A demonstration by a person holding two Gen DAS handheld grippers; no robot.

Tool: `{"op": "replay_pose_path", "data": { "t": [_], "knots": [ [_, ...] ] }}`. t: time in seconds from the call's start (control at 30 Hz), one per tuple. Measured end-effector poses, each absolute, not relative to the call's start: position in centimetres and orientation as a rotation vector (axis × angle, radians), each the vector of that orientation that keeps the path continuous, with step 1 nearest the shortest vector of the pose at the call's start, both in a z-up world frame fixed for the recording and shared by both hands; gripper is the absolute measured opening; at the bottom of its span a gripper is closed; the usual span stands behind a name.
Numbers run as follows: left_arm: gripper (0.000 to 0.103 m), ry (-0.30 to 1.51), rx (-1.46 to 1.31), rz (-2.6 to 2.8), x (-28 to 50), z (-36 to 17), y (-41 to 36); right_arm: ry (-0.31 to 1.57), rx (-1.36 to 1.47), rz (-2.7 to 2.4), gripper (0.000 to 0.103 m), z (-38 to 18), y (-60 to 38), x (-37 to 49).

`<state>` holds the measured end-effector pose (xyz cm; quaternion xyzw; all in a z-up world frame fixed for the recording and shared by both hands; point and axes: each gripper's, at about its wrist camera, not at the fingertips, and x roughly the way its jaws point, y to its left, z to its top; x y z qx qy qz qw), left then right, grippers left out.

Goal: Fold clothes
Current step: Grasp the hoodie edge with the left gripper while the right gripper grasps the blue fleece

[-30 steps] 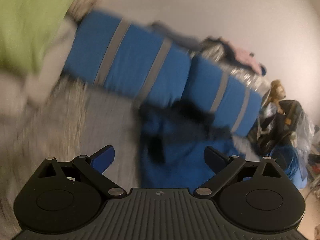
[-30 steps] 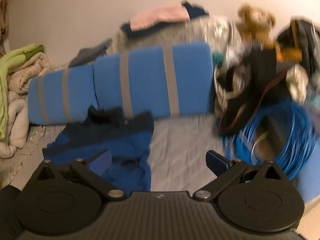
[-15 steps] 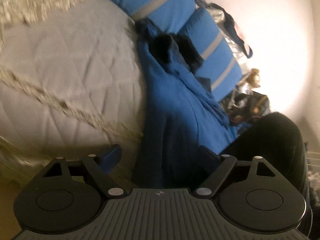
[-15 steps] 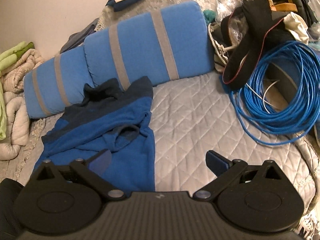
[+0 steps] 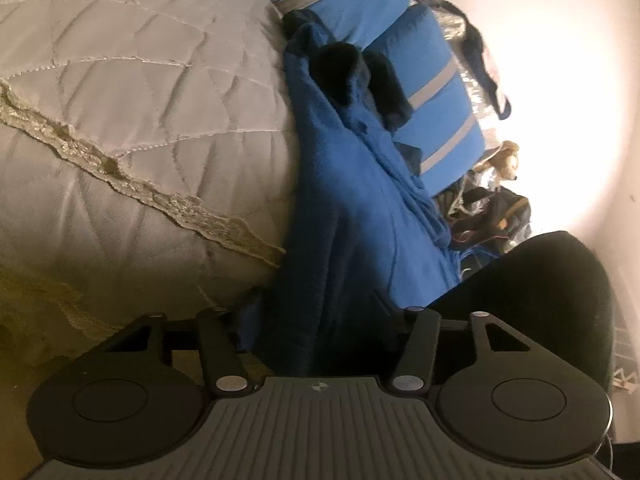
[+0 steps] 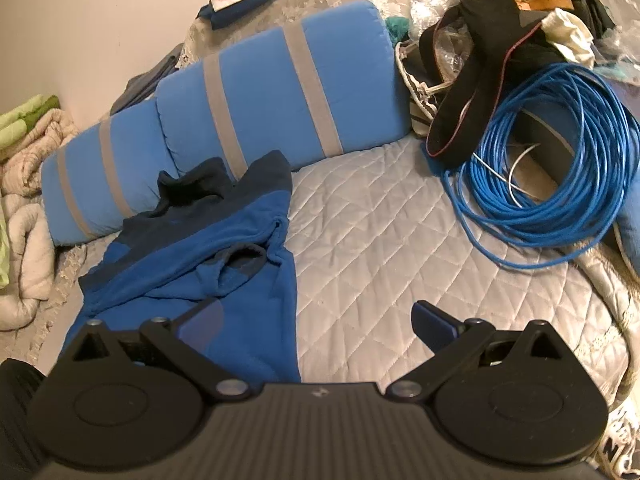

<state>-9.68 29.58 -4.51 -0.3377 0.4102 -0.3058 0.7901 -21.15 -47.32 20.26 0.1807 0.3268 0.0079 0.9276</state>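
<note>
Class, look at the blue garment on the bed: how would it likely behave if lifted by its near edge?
The blue garment lies crumpled in soft folds, so it would probably droop limply. It looks like fleece, likely light and not slippery. Its sleeves may trail across the quilt.

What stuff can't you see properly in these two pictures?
- Left claw fingertips, left wrist view: buried in the blue sweater, so I can't tell if they pinch it yet; the jaws are closing.
- Sweater's bottom hem, right wrist view: hidden behind the open right claw.
- Teddy bear, left wrist view: small, washed out by the bright wall.
- Blue cable coil, right wrist view: its far side lies under black clothes.
</note>
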Motion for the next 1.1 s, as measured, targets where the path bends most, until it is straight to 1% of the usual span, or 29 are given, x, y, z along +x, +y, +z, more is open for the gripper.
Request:
{"op": "replay_pose_path", "data": {
  "t": [0.07, 0.17, 0.23, 0.3, 0.4, 0.43, 0.57, 0.63, 0.8, 0.87, 0.97, 1.0, 1.03, 1.07, 1.1],
  "knots": [
    [0.049, 0.906, -0.735, -0.637, -9.4, -4.5, 29.6, 0.665, 0.376, 0.039, 0.102, 19.2, -47.6, -21.8],
    [0.042, 0.935, -0.757, -0.583, -9.3, -4.5, 29.6, 0.672, 0.38, 0.085, 0.102, 17.1, -47.8, -22.7],
    [0.03, 0.954, -0.772, -0.547, -9.3, -4.6, 29.7, 0.687, 0.394, 0.12, 0.102, 15.1, -48.1, -23.2],
    [0.025, 0.973, -0.786, -0.511, -9.2, -4.6, 29.7, 0.7, 0.413, 0.155, 0.102, 12.9, -48.3, -23.7],
    [0.024, 0.99, -0.803, -0.473, -9.1, -4.6, 29.6, 0.708, 0.456, 0.232, 0.101, 9.7, -48.5, -24.4],
    [0.025, 0.994, -0.793, -0.464, -9.0, -4.4, 29.4, 0.709, 0.469, 0.255, 0.098, 8.7, -48.5, -24.6],
    [0.025, 1.006, -0.747, -0.442, -8.9, -3.9, 29.0, 0.745, 0.448, 0.299, 0.084, 5.1, -48.0, -24.7],
    [0.025, 1.012, -0.744, -0.43, -8.9, -3.7, 28.9, 0.755, 0.467, 0.339, 0.081, 3.7, -47.7, -24.6],
    [0.026, 1.018, -0.721, -0.406, -8.8, -3.1, 28.4, 0.777, 0.463, 0.429, 0.079, 1.5, -45.9, -23.6],
    [0.028, 1.016, -0.706, -0.403, -8.8, -2.9, 28.1, 0.793, 0.46, 0.441, 0.079, 0.8, -45.1, -22.9],
    [0.032, 1.01, -0.688, -0.401, -8.9, -2.6, 27.8, 0.809, 0.485, 0.456, 0.075, 0.0, -44.3, -22.1],
    [0.033, 1.008, -0.685, -0.398, -8.9, -2.5, 27.7, 0.815, 0.483, 0.467, 0.072, -0.1, -44.1, -22.1],
    [0.033, 1.006, -0.683, -0.396, -8.9, -2.5, 27.7, 0.822, 0.48, 0.477, 0.057, -0.2, -43.9, -22.0],
    [0.032, 1.004, -0.682, -0.394, -9.0, -2.4, 27.7, 0.831, 0.48, 0.47, 0.048, -0.3, -43.8, -22.0],
    [0.032, 1.0, -0.683, -0.393, -9.0, -2.5, 27.6, 0.841, 0.48, 0.464, 0.045, -0.4, -43.6, -22.0]
  ]
}}
